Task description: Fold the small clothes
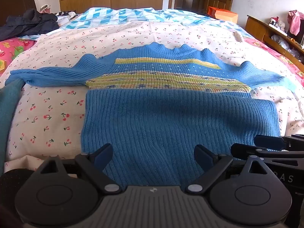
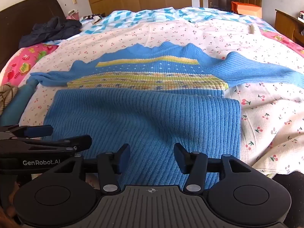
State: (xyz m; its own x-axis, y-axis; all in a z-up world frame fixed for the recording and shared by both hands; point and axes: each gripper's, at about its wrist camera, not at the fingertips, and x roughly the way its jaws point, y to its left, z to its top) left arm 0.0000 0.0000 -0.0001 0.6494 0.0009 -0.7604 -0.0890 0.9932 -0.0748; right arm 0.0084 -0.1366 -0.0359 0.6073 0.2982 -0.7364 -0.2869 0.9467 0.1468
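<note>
A small blue knit sweater (image 1: 161, 114) with yellow and green stripes lies flat on the bed, sleeves spread left and right, hem toward me. It also shows in the right wrist view (image 2: 144, 114). My left gripper (image 1: 153, 156) is open and empty, just above the hem near its left half. My right gripper (image 2: 152, 157) is open and empty over the hem's right half. The right gripper shows at the right edge of the left wrist view (image 1: 266, 146); the left gripper shows at the left edge of the right wrist view (image 2: 45, 136).
The bed is covered by a white cherry-print sheet (image 1: 49, 117) with a blue-and-white quilt (image 1: 121, 17) at the far end. Dark clothes (image 1: 28, 24) lie far left. A teal garment (image 1: 9, 104) lies at the left edge. A wooden shelf (image 1: 275, 30) stands at the right.
</note>
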